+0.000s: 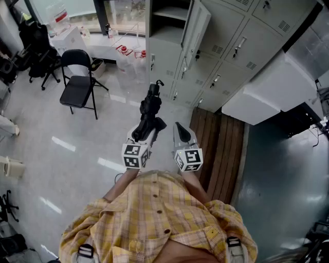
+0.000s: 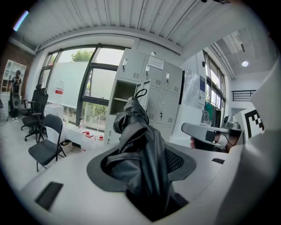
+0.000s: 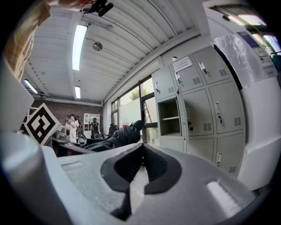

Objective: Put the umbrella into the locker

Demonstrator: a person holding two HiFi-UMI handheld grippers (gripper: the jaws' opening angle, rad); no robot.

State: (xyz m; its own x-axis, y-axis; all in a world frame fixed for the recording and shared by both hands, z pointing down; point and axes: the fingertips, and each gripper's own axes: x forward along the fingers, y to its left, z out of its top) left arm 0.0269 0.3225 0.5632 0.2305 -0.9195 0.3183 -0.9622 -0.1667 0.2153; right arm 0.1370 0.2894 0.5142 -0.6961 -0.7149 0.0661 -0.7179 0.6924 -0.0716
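Observation:
A folded black umbrella [image 1: 149,108] sticks forward out of my left gripper [image 1: 145,132], which is shut on its lower part. In the left gripper view the umbrella [image 2: 141,145] fills the space between the jaws, its wrist loop at the top. The grey lockers [image 1: 226,46] stand ahead; one compartment [image 1: 169,15] is open, with its door [image 1: 198,25] swung out. That open compartment [image 2: 123,99] lies straight beyond the umbrella's tip, some way off. My right gripper [image 1: 181,132] hangs beside the left one with its jaws shut and nothing in them [image 3: 141,147].
A black folding chair [image 1: 77,82] stands on the floor to the left, with office chairs [image 1: 36,46] behind it. A white table with bottles [image 1: 128,49] runs under the window. A white cabinet [image 1: 272,92] juts out on the right above wooden boards [image 1: 216,149].

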